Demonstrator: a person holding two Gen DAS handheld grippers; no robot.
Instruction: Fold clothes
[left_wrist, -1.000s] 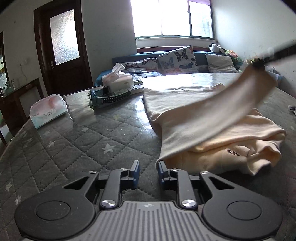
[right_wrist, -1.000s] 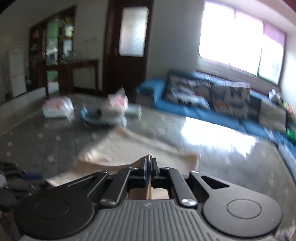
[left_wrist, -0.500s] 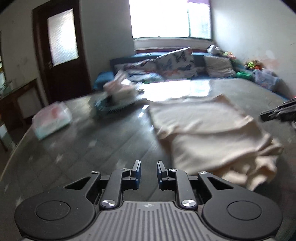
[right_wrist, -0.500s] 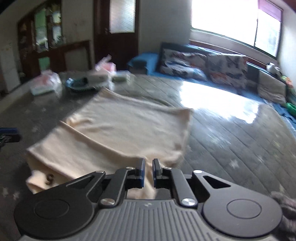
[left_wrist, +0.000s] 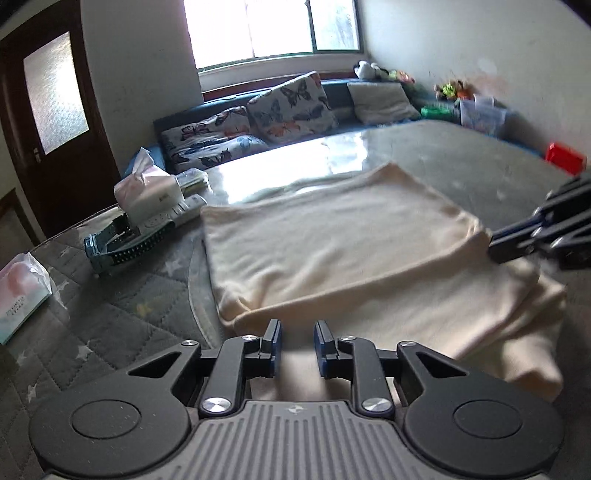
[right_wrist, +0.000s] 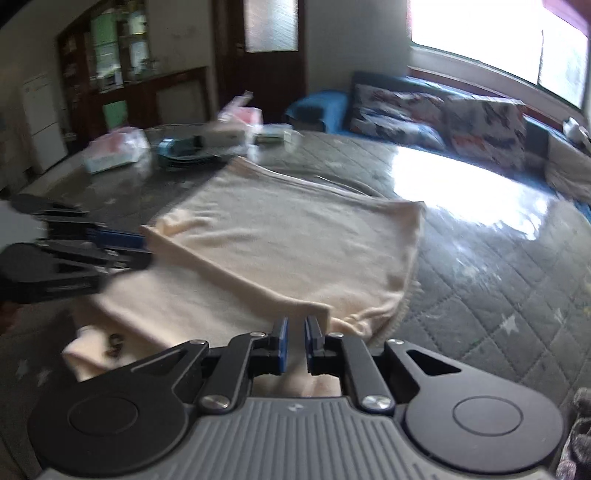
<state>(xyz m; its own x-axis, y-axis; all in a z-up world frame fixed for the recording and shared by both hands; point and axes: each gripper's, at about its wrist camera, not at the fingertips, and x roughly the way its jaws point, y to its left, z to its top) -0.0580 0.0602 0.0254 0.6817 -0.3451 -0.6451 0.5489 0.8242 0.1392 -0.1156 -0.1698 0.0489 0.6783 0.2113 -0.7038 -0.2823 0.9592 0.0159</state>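
Note:
A cream garment (left_wrist: 332, 243) lies folded on the quilted grey table cover (left_wrist: 122, 306), its upper layer flat over the lower one. My left gripper (left_wrist: 297, 332) hovers at the garment's near edge, jaws a little apart, with nothing pinched between them. In the right wrist view the same garment (right_wrist: 295, 236) shows a small dark logo at its lower left. My right gripper (right_wrist: 295, 325) sits low over the fold's near corner, with a narrow gap between its pads and no cloth in it. Each gripper shows in the other's view: the right gripper (left_wrist: 517, 240) and the left gripper (right_wrist: 122, 247).
A tissue box (left_wrist: 147, 192), a blue perforated basket (left_wrist: 122, 243) and a soft tissue pack (left_wrist: 22, 291) sit left of the garment. A sofa with butterfly cushions (left_wrist: 288, 107) runs behind the table. A dark grey cloth (right_wrist: 576, 435) lies at the right.
My right gripper let go of the cloth flap it held up and sank; the flap now lies flat on the garment. My left gripper slid sideways to the garment's near edge.

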